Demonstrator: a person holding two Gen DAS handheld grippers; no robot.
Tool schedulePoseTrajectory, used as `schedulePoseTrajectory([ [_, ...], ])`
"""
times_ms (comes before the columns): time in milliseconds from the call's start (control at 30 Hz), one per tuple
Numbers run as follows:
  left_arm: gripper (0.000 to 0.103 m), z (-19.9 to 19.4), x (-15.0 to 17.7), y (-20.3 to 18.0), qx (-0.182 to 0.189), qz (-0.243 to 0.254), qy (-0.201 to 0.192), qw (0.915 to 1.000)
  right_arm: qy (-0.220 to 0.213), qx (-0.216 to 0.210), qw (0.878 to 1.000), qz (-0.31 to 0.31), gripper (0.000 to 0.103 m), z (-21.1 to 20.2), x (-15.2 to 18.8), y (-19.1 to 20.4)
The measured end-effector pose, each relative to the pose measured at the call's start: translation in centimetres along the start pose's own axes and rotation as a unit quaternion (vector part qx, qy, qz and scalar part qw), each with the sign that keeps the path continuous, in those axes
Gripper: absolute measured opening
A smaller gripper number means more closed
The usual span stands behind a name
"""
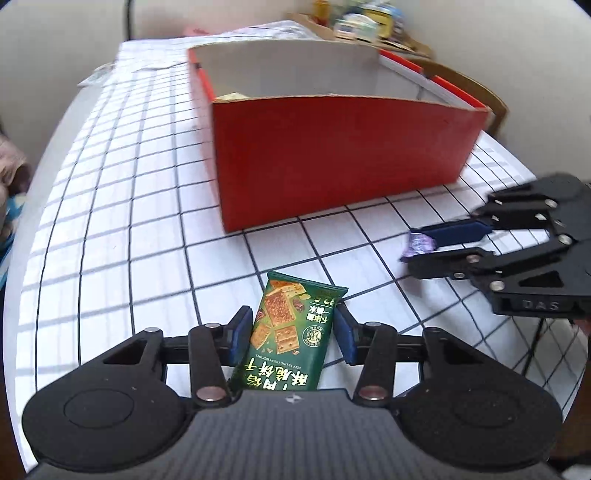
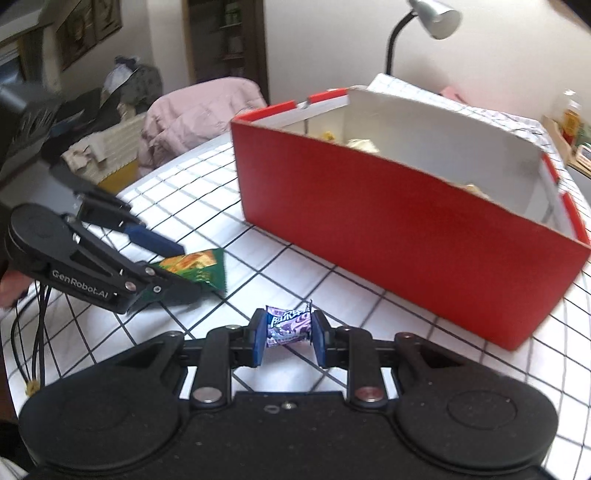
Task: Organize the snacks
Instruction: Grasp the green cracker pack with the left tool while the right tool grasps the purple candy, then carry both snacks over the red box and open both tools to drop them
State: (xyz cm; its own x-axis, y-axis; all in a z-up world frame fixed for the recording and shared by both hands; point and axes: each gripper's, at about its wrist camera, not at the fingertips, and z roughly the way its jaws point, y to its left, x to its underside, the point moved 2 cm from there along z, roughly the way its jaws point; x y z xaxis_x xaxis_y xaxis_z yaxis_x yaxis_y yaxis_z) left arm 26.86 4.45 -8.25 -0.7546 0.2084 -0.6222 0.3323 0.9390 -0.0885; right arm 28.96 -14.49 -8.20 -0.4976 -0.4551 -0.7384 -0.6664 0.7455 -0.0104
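Observation:
My left gripper (image 1: pixel 291 326) is shut on a green biscuit packet (image 1: pixel 288 332) and holds it above the checked tablecloth, in front of the red box (image 1: pixel 332 158). My right gripper (image 2: pixel 289 328) is shut on a small purple candy (image 2: pixel 290 325), to the right of the left one. In the left wrist view the right gripper (image 1: pixel 413 247) holds the candy (image 1: pixel 419 245) at the right. In the right wrist view the left gripper (image 2: pixel 184 269) holds the green packet (image 2: pixel 195 267) at the left. The red box (image 2: pixel 399 236) is open-topped with some pale snacks inside.
A round table with a white checked cloth (image 1: pixel 129 221) carries everything. A cardboard tray with jars (image 1: pixel 362 26) stands behind the box. A desk lamp (image 2: pixel 432 18) rises at the back. A chair with a pink jacket (image 2: pixel 195 110) stands beyond the table edge.

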Motion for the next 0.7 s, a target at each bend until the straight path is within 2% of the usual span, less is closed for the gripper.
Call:
schedulePoseTrajectory([
  [300, 0.045, -1.9, 0.3, -0.6, -0.037, -0.107, -0.037, 0.9928, -0.027, 0.042, 0.998, 0.034, 0.024, -3.1, 0.2, -0.3],
  [467, 0.044, -3.2, 0.1, -1.4, -0.047, -0.133, -0.059, 0.9883, -0.044, 0.057, 0.996, 0.047, 0.024, -4.8, 0.1, -0.5],
  [700, 0.044, -5.7, -1.9, -2.6, -0.052, -0.136, -0.09, 0.9853, -0.078, 0.079, 0.993, 0.049, 0.024, -7.4, -1.6, -1.2],
])
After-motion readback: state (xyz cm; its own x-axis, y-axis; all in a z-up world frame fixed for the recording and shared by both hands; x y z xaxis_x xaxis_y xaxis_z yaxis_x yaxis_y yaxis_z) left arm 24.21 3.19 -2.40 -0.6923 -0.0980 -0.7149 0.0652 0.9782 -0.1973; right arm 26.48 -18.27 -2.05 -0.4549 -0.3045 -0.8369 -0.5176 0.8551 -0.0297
